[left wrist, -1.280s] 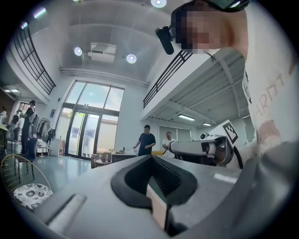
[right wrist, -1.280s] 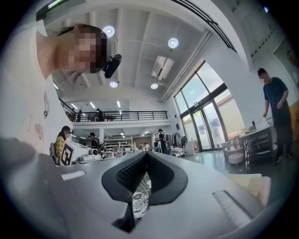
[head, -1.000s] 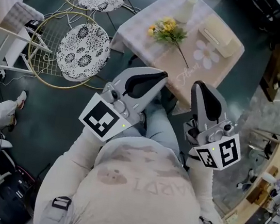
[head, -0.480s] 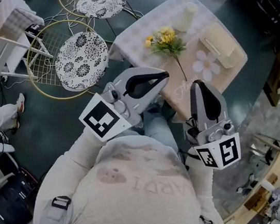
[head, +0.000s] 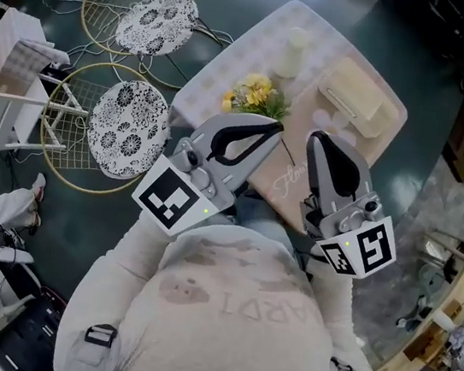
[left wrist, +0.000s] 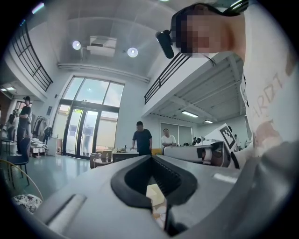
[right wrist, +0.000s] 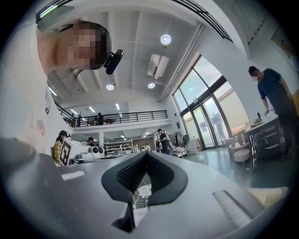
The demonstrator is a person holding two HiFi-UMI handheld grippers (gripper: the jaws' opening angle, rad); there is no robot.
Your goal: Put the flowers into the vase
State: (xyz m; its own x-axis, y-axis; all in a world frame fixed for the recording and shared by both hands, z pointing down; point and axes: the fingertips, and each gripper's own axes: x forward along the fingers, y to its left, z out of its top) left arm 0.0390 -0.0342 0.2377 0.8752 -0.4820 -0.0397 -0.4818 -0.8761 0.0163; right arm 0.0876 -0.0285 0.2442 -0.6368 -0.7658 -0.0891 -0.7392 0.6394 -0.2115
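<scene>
A bunch of yellow flowers lies on the small table with the checked cloth, its thin stem running toward the near edge. A cream vase stands upright at the table's far side, beyond the flowers. I hold both grippers up close to my chest, pointing at the table. The left gripper is shut and empty, its tip just short of the flower stem. The right gripper is also shut and empty. In the gripper views, the left gripper and the right gripper show their jaws meeting at the tips.
A cream box lies on the table right of the vase. Two round wire chairs with patterned seats stand left of the table, and a white rack further left. Other people stand in the hall behind.
The table and flowers have drawn closer under the grippers, whose tips now overlap its near edge. Both grippers have stayed shut in the same pose.
</scene>
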